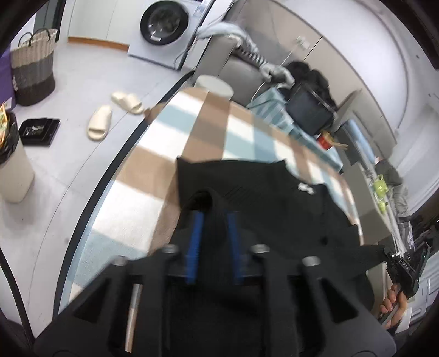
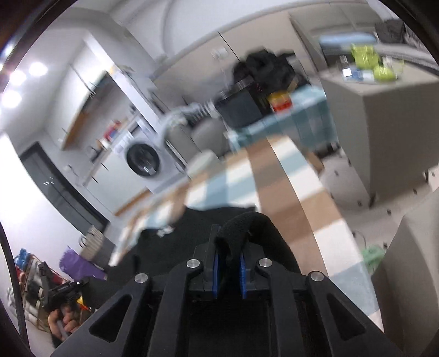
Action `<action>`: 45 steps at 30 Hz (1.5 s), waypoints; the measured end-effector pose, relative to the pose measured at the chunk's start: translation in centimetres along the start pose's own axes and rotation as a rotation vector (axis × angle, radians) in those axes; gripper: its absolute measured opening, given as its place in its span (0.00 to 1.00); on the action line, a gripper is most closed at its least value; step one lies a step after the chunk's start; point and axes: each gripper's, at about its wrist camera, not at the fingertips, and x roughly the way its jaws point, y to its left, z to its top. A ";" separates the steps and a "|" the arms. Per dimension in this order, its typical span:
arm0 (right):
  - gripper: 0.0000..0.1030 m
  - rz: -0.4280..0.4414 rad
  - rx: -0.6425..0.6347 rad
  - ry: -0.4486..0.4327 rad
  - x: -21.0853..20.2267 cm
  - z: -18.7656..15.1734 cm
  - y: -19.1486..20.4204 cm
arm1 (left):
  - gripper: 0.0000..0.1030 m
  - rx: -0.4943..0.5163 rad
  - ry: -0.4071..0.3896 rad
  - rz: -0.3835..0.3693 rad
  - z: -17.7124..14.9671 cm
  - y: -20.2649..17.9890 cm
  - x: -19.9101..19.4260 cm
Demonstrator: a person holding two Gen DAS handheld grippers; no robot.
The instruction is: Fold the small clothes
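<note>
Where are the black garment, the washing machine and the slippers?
black garment (image 1: 274, 208): left wrist view, flat middle of the fabric.
washing machine (image 1: 164, 23): left wrist view, round door glass.
slippers (image 1: 99, 122): left wrist view, strap of the nearer slipper.

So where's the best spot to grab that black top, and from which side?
By its near edge, one claw at each end, coming in low from the person's side of the checked table. The black top is limp, so a bunched edge suits it. Both the left claw and right claw already pinch such folds.
</note>
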 end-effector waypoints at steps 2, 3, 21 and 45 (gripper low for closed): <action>0.22 -0.015 0.010 0.046 0.7 -0.8 -0.9 | 0.54 -0.005 -0.013 0.023 -0.9 0.9 0.1; 0.30 -0.025 0.005 0.061 0.7 -1.2 -1.2 | 0.58 0.003 -0.017 0.041 -1.5 1.2 -0.2; 0.61 -0.049 -0.204 0.229 -4.8 -11.2 -2.7 | 0.58 0.307 0.067 0.186 -14.2 -1.2 -1.9; 0.39 -0.071 -0.401 0.241 -10.1 -15.0 -0.5 | 0.53 0.372 -0.033 0.166 -18.6 0.0 -10.5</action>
